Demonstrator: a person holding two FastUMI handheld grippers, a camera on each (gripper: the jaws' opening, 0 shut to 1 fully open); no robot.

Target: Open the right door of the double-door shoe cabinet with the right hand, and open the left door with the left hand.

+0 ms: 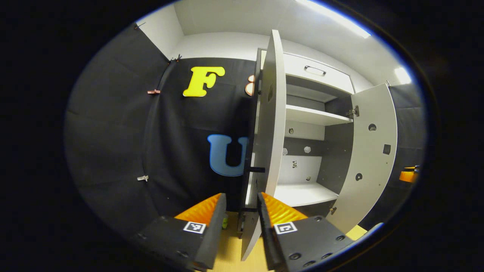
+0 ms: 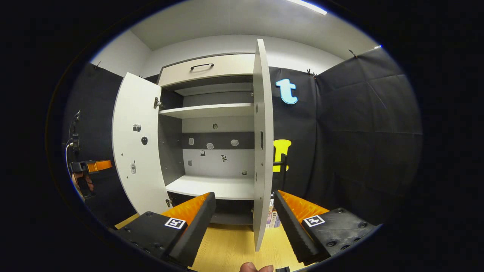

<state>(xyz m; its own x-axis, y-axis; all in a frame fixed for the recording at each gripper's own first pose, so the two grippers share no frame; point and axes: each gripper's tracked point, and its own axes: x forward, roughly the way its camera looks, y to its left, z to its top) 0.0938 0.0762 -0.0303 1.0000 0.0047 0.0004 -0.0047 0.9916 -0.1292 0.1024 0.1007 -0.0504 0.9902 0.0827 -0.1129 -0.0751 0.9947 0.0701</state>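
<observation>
The shoe cabinet (image 1: 314, 117) (image 2: 211, 111) is white, and both of its doors are swung out. In the left gripper view the left door (image 1: 270, 113) stands edge-on just ahead, its black handle (image 1: 257, 169) above my left gripper (image 1: 242, 196). That gripper is open and the door's lower edge runs down between its fingers. The right door (image 1: 372, 151) hangs open farther right. In the right gripper view the right door (image 2: 262, 143) is edge-on between the spread fingers of my open right gripper (image 2: 244, 195). Its handle (image 2: 281, 162) sticks out to the right. The left door (image 2: 138, 151) stands open at the left.
Inside are white shelves (image 2: 206, 110) and a dark back panel. A drawer with a black handle (image 2: 201, 66) tops the cabinet. The floor (image 2: 230, 245) is pale wood. The other gripper, held by a hand, shows far off (image 2: 90, 166) (image 1: 408, 175). A thumb (image 2: 257, 267) shows at the bottom.
</observation>
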